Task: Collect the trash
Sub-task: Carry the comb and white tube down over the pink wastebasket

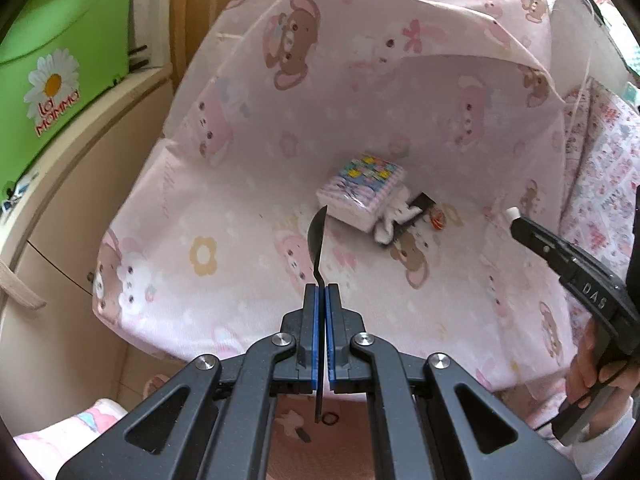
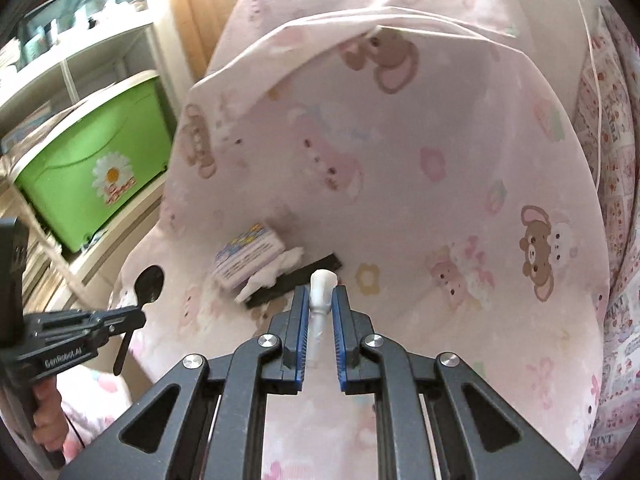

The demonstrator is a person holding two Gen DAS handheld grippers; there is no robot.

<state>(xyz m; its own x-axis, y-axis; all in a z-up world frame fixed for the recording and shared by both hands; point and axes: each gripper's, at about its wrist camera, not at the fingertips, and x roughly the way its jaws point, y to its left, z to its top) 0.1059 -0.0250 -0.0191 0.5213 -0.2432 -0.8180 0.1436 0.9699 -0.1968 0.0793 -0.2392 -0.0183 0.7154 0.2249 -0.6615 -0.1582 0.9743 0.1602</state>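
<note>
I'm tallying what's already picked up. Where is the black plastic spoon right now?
The black spoon is clamped by its handle in the left gripper, bowl raised over the pink sheet, just left of the tissue pack.

the left wrist camera rides behind its own fingers, tilted steeply down over the pink sheet (image 1: 248,168); the right wrist camera looks down less steeply, from close by. both take in the tissue pack (image 1: 360,190) near centre and the green bin (image 1: 60,60) at ten o'clock. each sees the other tool, at three and at eight o'clock.
</note>
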